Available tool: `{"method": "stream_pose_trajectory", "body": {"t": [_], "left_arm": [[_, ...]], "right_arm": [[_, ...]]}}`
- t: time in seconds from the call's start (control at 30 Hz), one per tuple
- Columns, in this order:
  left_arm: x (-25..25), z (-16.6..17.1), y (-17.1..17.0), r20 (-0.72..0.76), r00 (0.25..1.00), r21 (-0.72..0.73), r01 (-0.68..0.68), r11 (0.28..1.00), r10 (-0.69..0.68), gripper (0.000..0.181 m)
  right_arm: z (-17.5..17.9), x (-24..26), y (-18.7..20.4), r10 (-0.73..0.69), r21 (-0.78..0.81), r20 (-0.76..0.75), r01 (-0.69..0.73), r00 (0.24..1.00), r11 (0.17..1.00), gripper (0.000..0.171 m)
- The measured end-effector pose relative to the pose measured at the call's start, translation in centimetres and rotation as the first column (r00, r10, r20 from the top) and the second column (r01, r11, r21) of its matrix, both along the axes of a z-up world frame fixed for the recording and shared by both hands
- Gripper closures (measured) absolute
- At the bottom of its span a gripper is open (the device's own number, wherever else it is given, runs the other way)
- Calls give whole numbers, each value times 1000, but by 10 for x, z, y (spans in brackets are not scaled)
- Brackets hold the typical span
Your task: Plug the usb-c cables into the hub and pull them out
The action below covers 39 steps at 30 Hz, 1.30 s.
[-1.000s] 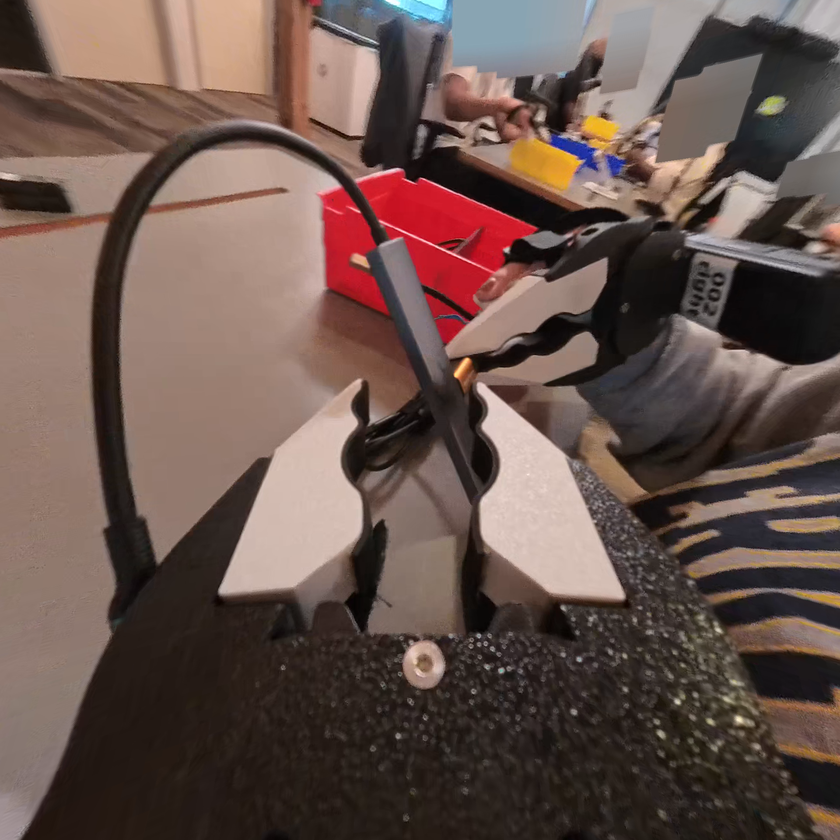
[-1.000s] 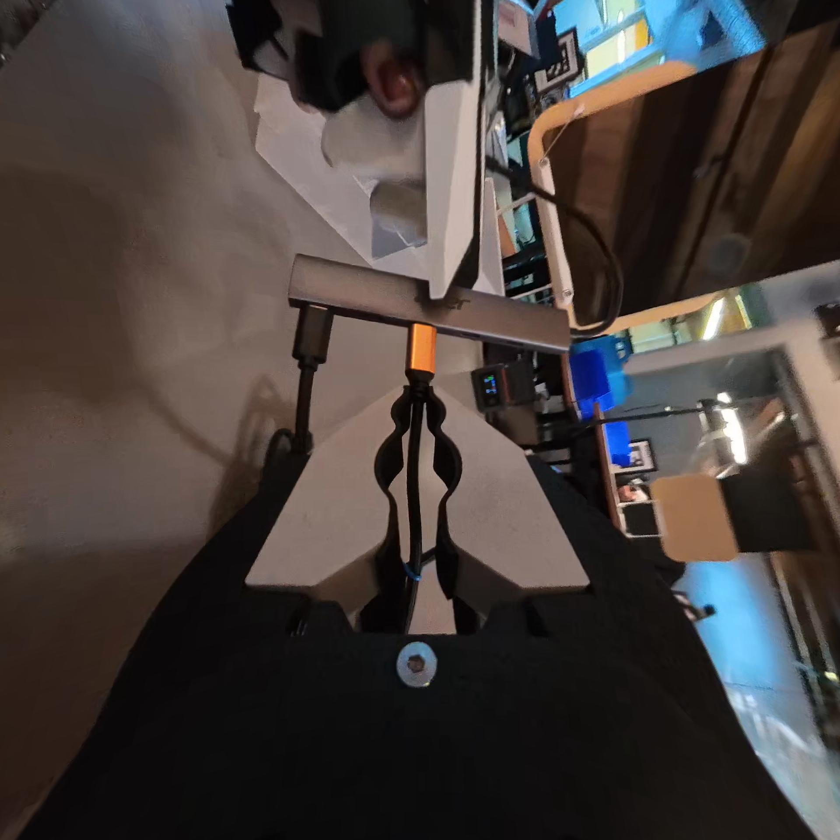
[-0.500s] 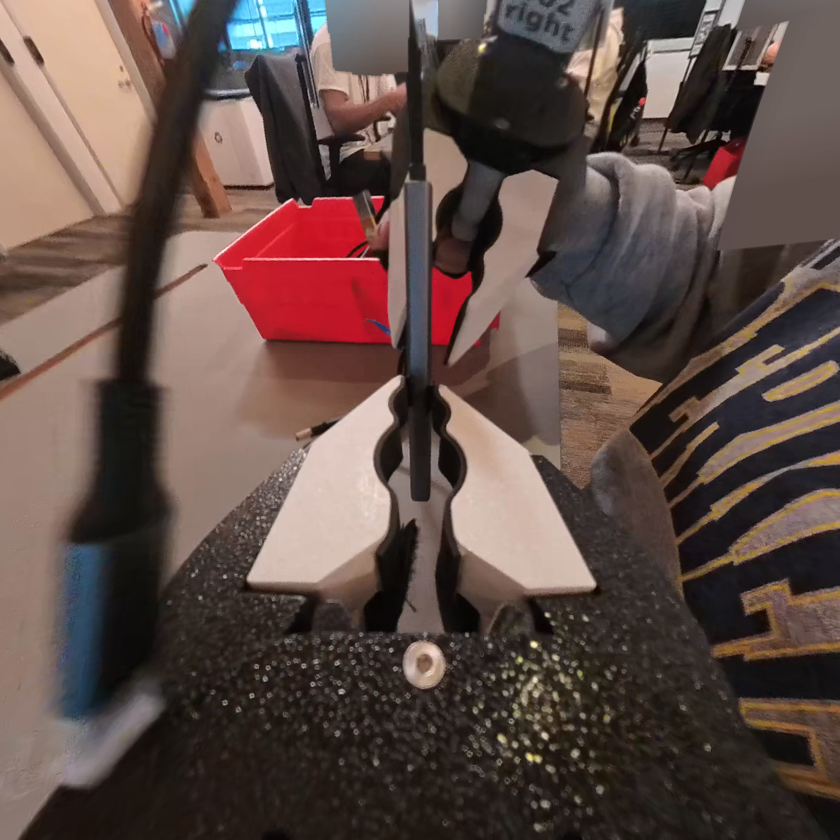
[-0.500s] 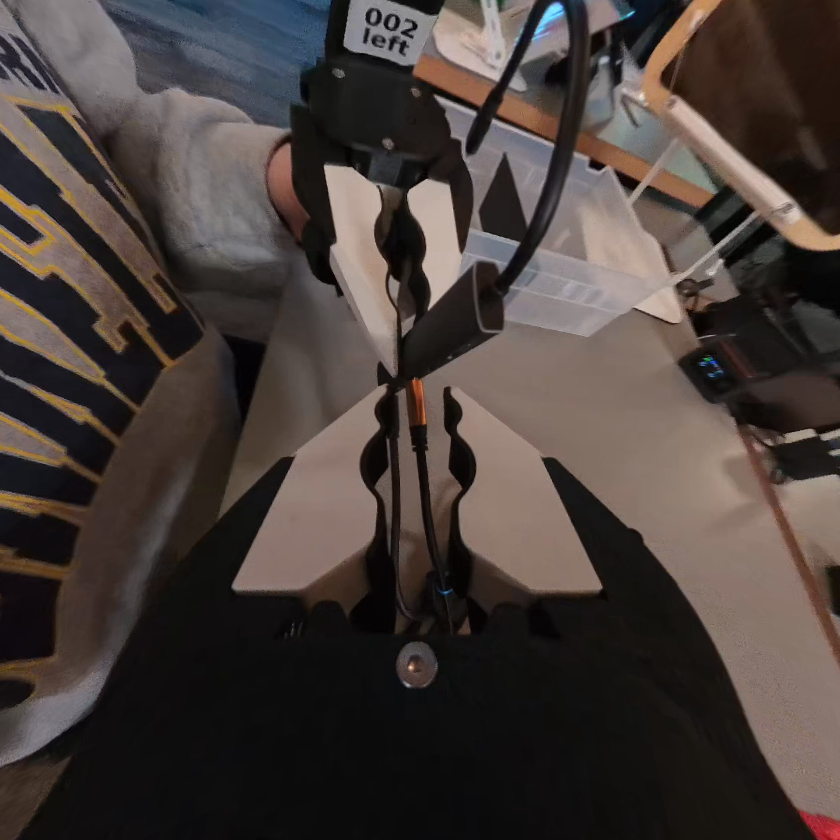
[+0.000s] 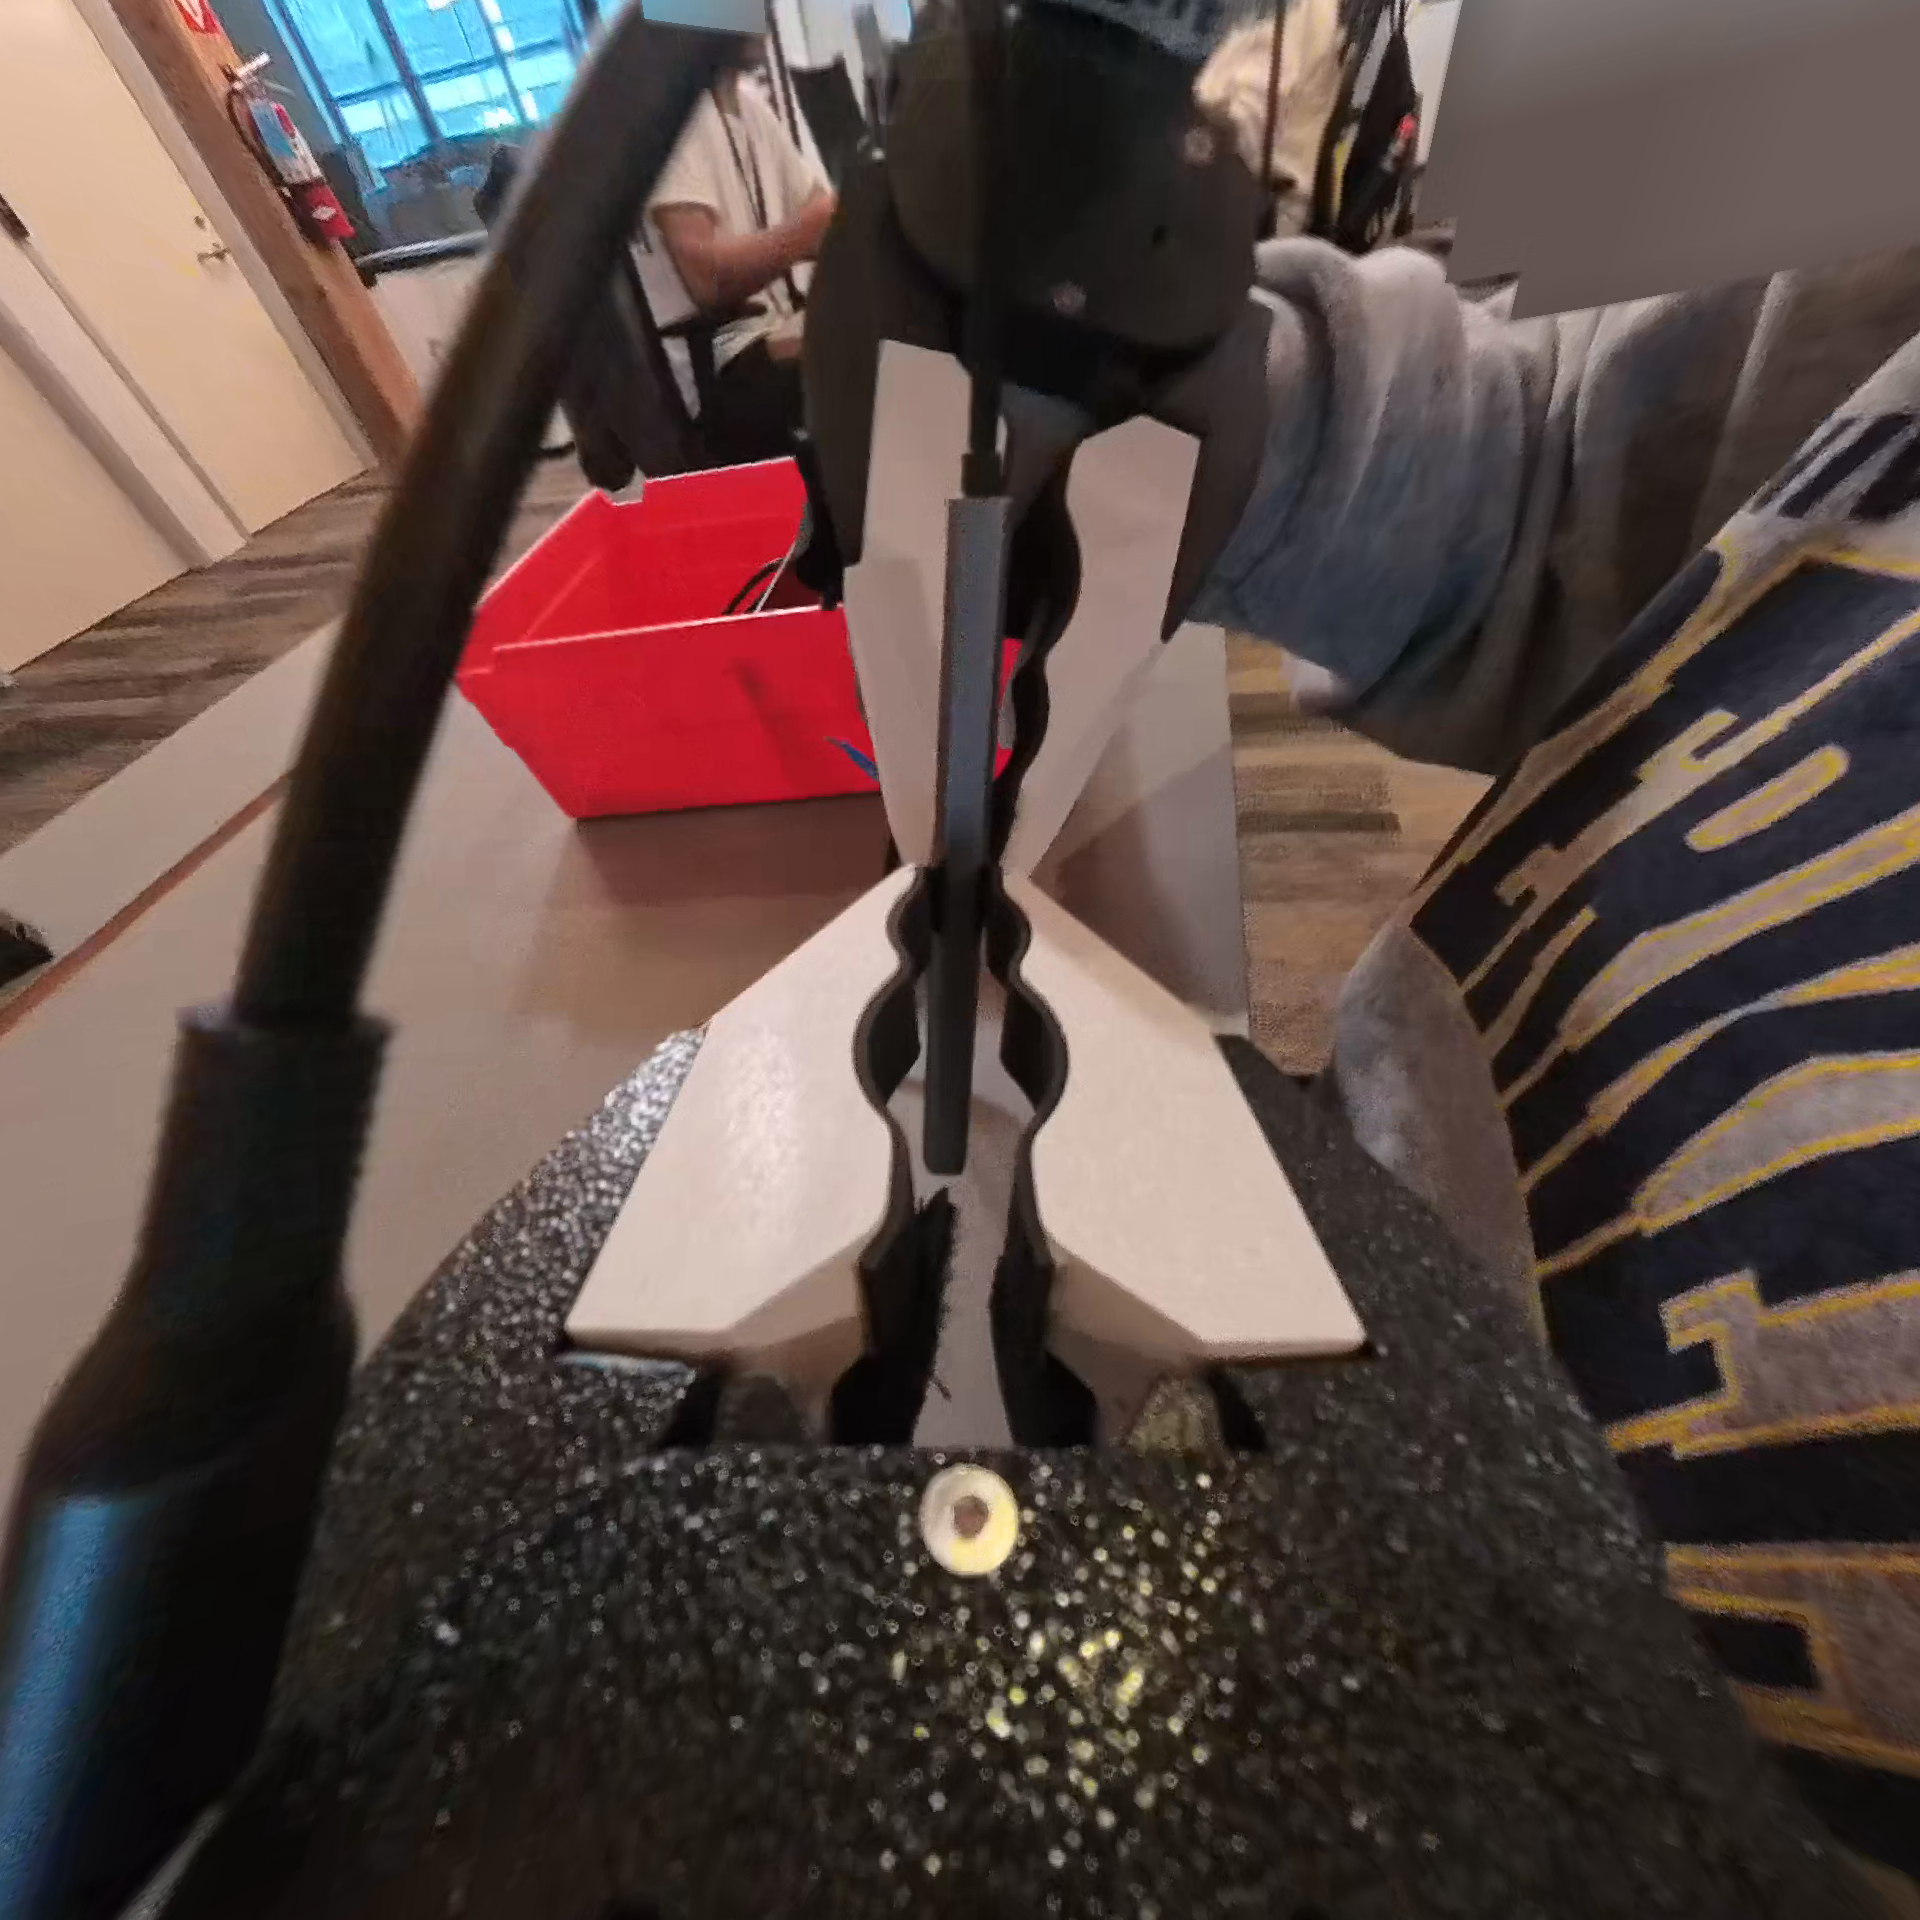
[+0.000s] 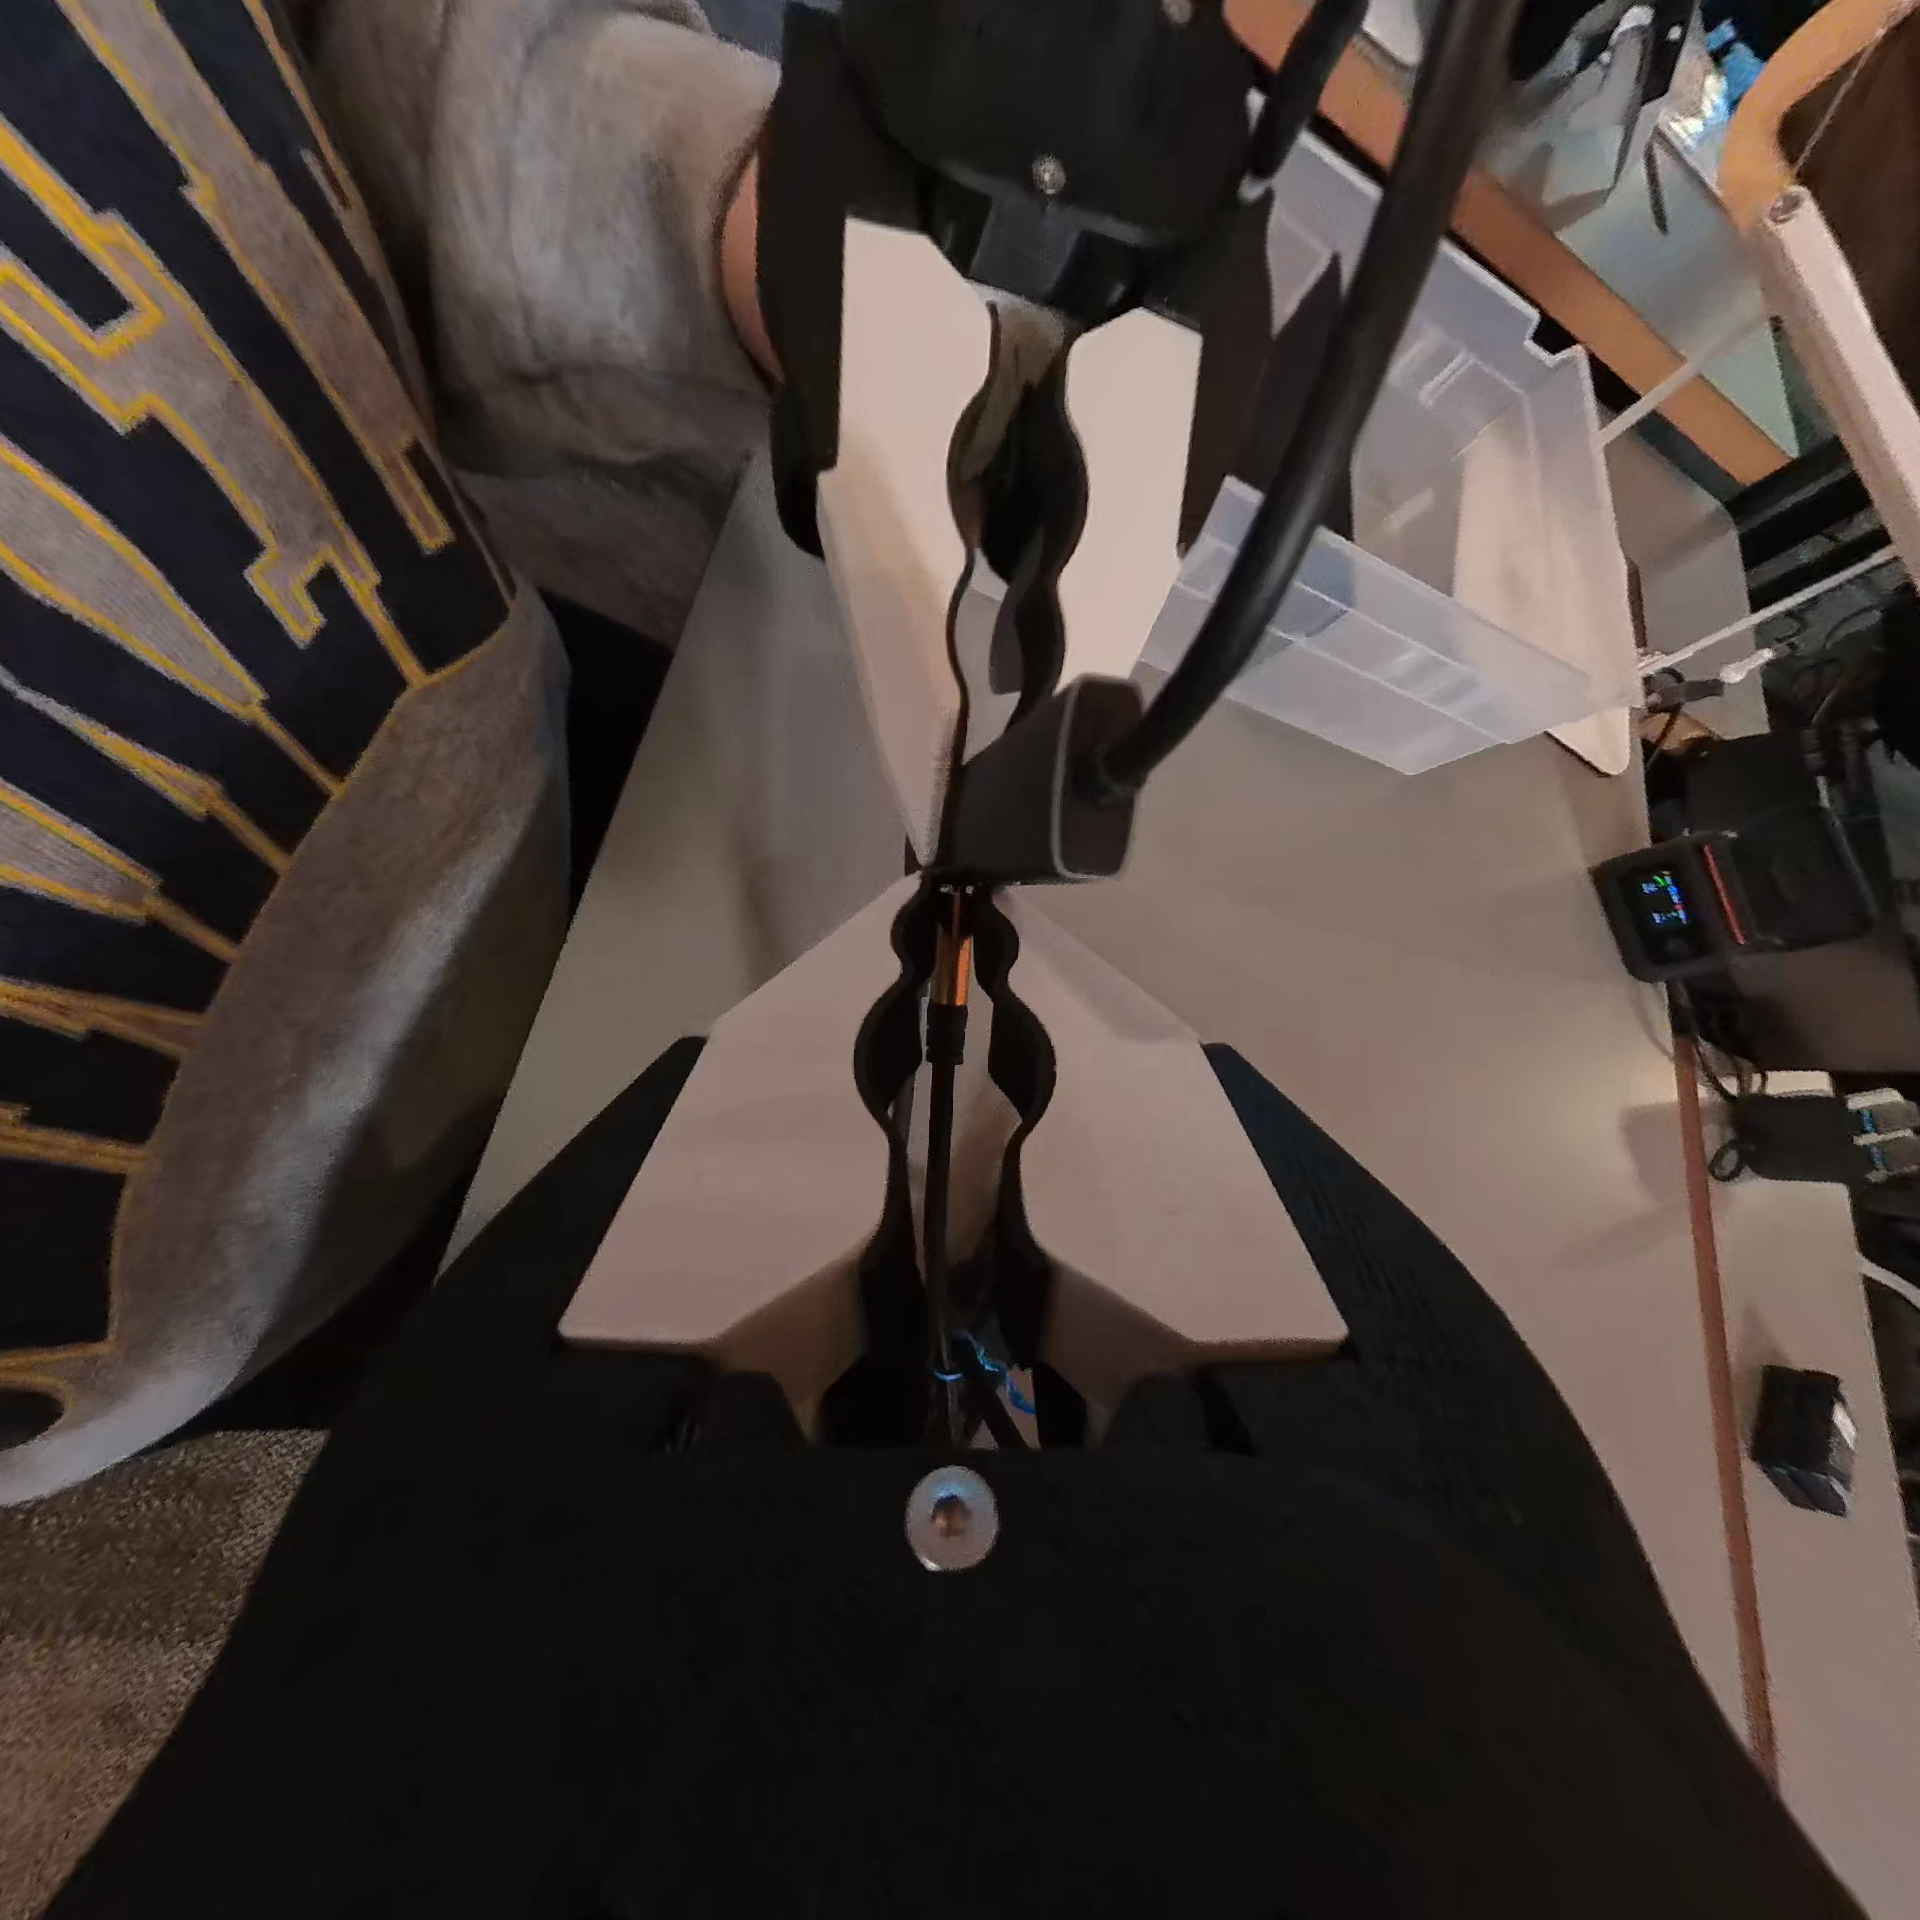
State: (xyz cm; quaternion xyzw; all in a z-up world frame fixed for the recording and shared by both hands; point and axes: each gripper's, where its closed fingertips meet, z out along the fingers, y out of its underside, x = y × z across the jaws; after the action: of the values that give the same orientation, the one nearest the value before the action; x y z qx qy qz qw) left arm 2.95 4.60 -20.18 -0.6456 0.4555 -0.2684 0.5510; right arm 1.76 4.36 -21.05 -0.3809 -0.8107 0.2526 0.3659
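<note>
At far left of your left wrist view, a thick black cable (image 5: 436, 540) arcs up from a dark sleeve with a blue band. Behind it a red bin (image 5: 665, 707) sits on the brown table (image 5: 499, 997). At centre, your left gripper (image 5: 961, 883) has its fingers drawn together on the grey hub (image 5: 971, 790), seen edge-on and standing upright out of the tips. Your right gripper (image 5: 992, 831) faces it from above, fingertip to fingertip, and a grey sleeve (image 5: 1455, 499) runs off to the right above a navy, grey and yellow patterned garment (image 5: 1714, 935).

Over in your right wrist view, that same garment fills the left side. At centre, your right gripper (image 6: 954, 894) is pinched on the orange-collared usb-c plug (image 6: 951, 961), whose tip meets the underside of the hub (image 6: 1039, 800); whether it is fully seated you cannot tell. Your left gripper (image 6: 940, 821) clamps the hub from above. The thick cable (image 6: 1309, 436) leaves the hub's end, rising to the right past a clear plastic bin (image 6: 1455, 582) on the pale tabletop (image 6: 1299, 1039).
</note>
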Motion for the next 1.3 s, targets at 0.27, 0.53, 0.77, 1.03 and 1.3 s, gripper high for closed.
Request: {"method": "stream_pose_trajectory", "body": {"t": [0.27, 0.53, 0.77, 1.03, 1.3], "left_arm": [[10, 29, -35, 82, 989, 80, 115, 990, -122, 174], [-86, 53, -28, 204, 967, 82, -170, 982, 150, 174], [-63, 40, -10, 167, 972, 60, -178, 982, 166, 174], [-71, 44, 0, 296, 936, -25, -192, 981, 191, 174], [-68, 42, 12, 361, 914, -78, -168, 983, 185, 175]], "right_arm": [[31, 14, -33, 127, 12, -74, -127, 989, 992, 166], [95, 82, 41, -190, 10, -251, 199, 949, 980, 167], [157, 119, 105, -396, 54, -386, 448, 833, 892, 166], [78, 191, 174, -692, -69, -82, 688, 718, 722, 160], [86, 139, 135, -664, -287, -201, 605, 720, 743, 106]]}}
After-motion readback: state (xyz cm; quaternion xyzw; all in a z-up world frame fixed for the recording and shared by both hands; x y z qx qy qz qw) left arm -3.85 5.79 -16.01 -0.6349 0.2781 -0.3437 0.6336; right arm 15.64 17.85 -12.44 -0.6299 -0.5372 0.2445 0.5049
